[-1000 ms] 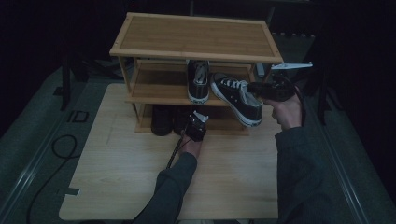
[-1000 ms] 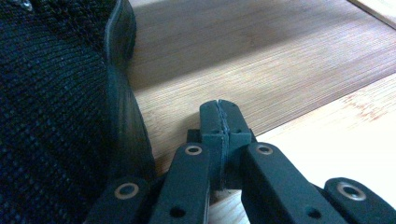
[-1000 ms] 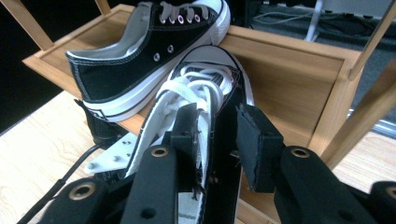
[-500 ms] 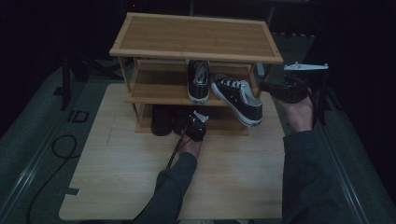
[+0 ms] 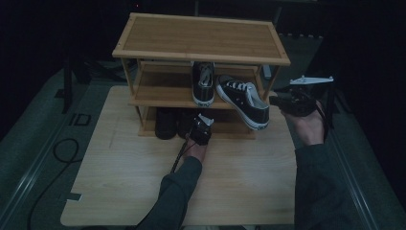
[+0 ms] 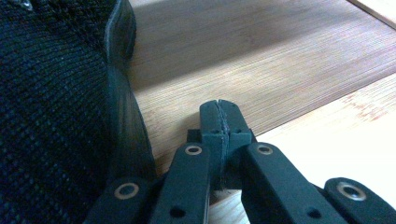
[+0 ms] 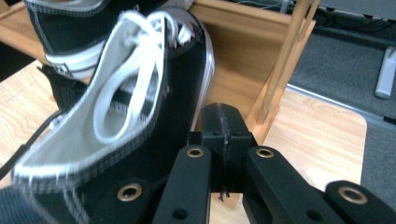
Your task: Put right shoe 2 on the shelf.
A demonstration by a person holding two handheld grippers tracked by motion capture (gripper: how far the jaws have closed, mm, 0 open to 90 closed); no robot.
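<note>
Bamboo slats make up the three-tier shoe rack (image 5: pixel 201 36) that stands at the far side of your table (image 5: pixel 119 182), and everything here sits in relation to it. On the rack's middle shelf one black-and-white sneaker (image 5: pixel 203 84) stands heel out toward you. Just right of it a second sneaker (image 5: pixel 242 100) lies tilted, its heel overhanging the front right edge of that shelf; whether the two touch is hard to tell from above. Dark shoes (image 5: pixel 167 122) sit on the rack's bottom shelf, to the left.

Your left gripper (image 5: pixel 200 130) is low at the front of the rack, at the bottom shelf, just right of those dark shoes. In the left gripper view its jaws are pressed together with nothing between them, over the wooden shelf board (image 6: pixel 261 60), with a black knitted shoe (image 6: pixel 51 116) close along their left side.

Your right gripper (image 5: pixel 287 101) hovers off the rack's right side, level with the middle shelf and just beside the tilted sneaker's heel. In the right gripper view its jaws are closed on nothing; that sneaker (image 7: pixel 126 121) lies just to their left, with the rack's corner post (image 7: pixel 280 70) beyond them.
</note>
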